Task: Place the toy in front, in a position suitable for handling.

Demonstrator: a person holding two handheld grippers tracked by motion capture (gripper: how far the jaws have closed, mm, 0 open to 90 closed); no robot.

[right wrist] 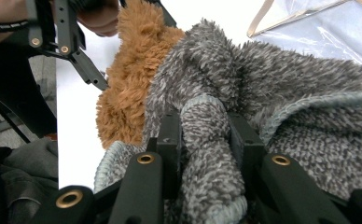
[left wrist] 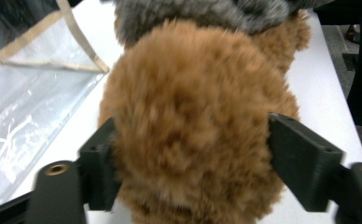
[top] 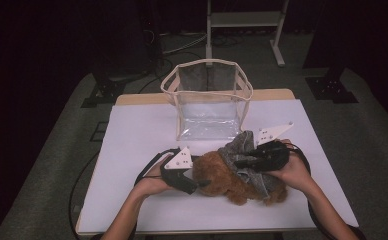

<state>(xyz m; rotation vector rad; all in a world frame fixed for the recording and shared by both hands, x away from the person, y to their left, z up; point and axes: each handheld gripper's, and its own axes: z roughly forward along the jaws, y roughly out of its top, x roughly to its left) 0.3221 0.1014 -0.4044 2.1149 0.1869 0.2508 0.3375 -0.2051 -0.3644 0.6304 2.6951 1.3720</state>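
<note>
Fluffy brown plush toy [top: 227, 177] is lying on the white table [top: 132, 135], at 6 o'clock from the clear plastic bag w/ beige trim [top: 207, 97]. Right gripper [right wrist: 202, 140] is clamping a fold of its grey knit sweater [right wrist: 286, 93]; left gripper [left wrist: 188, 154], jaws apart, is straddling the head w/o pinching. Risk: the toy dragging along as the sweater gets pulled, or the knit stretching.
</note>
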